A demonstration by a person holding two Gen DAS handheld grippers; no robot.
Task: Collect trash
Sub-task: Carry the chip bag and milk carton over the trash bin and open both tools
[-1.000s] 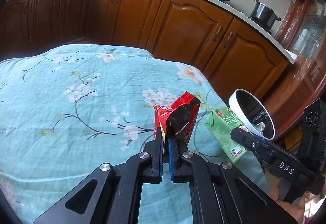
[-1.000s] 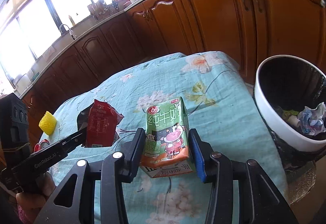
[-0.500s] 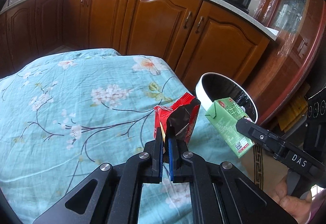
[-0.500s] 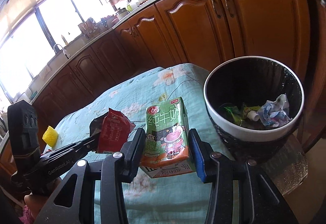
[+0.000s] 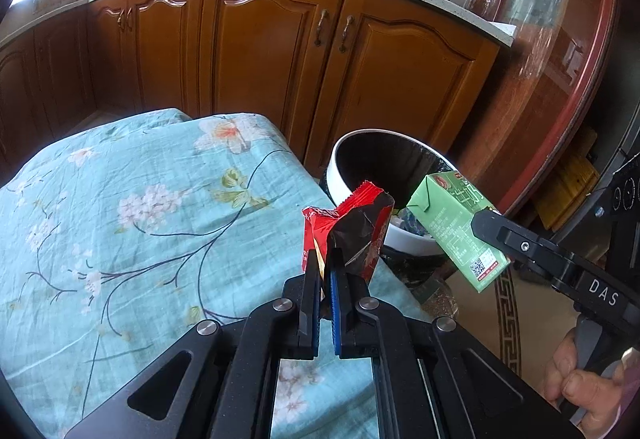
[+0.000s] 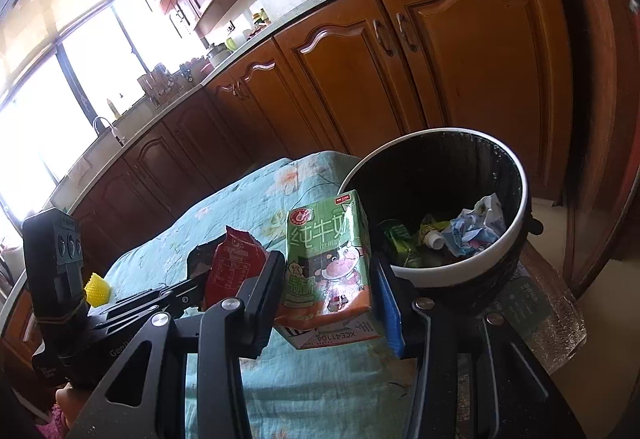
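Note:
My left gripper (image 5: 326,263) is shut on a red and black snack wrapper (image 5: 354,229), held above the table's right edge; the wrapper also shows in the right wrist view (image 6: 234,267). My right gripper (image 6: 330,279) is shut on a green milk carton (image 6: 326,267), held upright in the air; the carton shows in the left wrist view (image 5: 456,229) beside the wrapper. A white-rimmed bin (image 6: 516,235) with a black liner stands on the floor just past the table; it also shows in the left wrist view (image 5: 340,171). It holds crumpled paper (image 6: 478,225) and green packaging.
The table has a teal flowered cloth (image 5: 120,219). A yellow spiky ball (image 6: 96,287) lies on it behind my left gripper. Brown kitchen cabinets (image 5: 260,51) stand behind the table and bin. A red-framed glass cabinet (image 5: 560,59) is to the right.
Both grippers have carried the wrapper and the carton to the right, from over the table to its edge beside the bin. The bin now looms larger in both views.

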